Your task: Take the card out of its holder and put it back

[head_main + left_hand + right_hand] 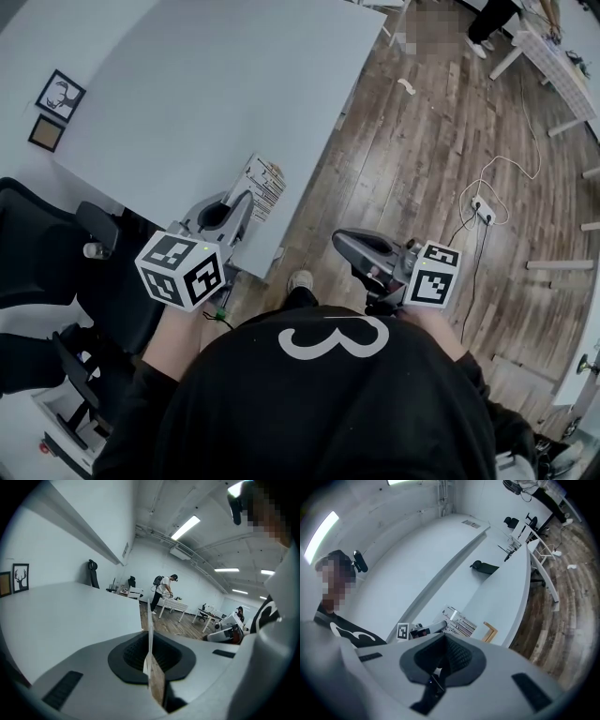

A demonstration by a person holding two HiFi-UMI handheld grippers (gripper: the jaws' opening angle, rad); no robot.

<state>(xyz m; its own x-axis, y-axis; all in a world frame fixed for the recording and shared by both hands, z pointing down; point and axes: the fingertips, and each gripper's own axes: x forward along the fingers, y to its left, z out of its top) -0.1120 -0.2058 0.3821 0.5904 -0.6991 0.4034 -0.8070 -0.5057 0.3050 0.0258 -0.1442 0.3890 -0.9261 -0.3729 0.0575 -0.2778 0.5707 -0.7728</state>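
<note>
My left gripper (246, 202) is shut on a printed white card (260, 188) and holds it upright over the near edge of the pale table (206, 84). The left gripper view shows that card (150, 634) edge-on, pinched between the dark pads at my left gripper (150, 641). My right gripper (341, 238) hangs over the wooden floor to the right of the table, shut with nothing in it. Past my right gripper (443, 640), the right gripper view takes in the card (458, 622) and a small wooden holder (490, 632) on the table beside it.
A black office chair (42, 248) stands at the left. Two framed pictures (60, 95) lie on the table's far left. A power strip with a cable (485, 208) lies on the floor at the right. A person (164, 587) stands by a distant white table.
</note>
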